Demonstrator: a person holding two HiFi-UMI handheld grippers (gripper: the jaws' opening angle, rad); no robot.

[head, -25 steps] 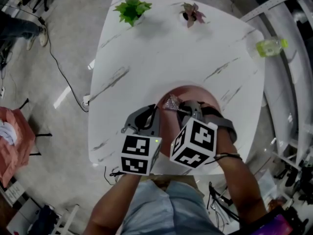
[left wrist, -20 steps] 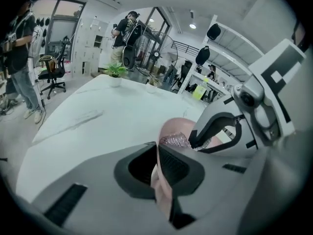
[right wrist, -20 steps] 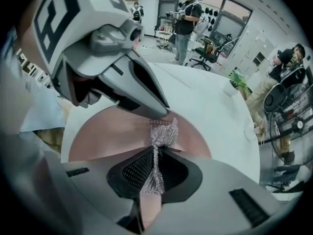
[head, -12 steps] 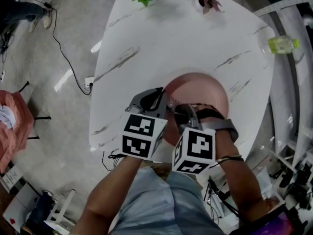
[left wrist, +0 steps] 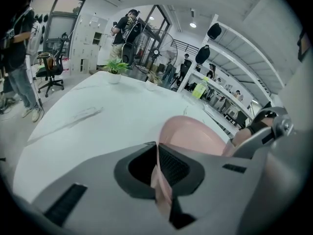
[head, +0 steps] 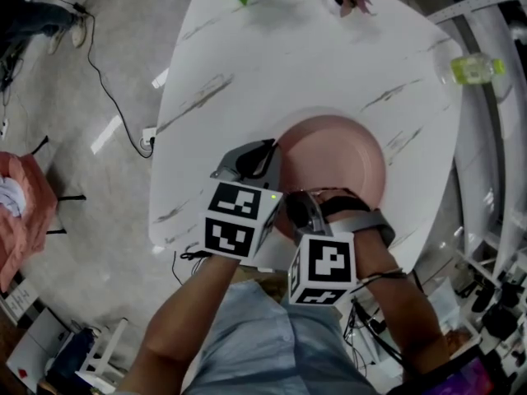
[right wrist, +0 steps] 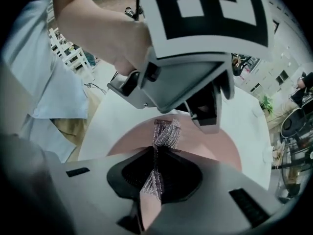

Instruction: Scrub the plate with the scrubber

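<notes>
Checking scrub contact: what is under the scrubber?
The plate lies under the scrubber, pinched in the right gripper. The patch directly beneath is covered, so contact can't be confirmed.

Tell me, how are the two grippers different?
The left gripper pinches the pink plate's rim; the right gripper pinches the sparkly scrubber. The left gripper sits at the plate's left edge, the right gripper over its near edge. Both are shut and carry marker cubes.

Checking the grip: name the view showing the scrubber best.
The right gripper view: the scrubber sits pinched in the right gripper's jaws over the plate. The head view hides it under that gripper; the left gripper view misses it.
</notes>
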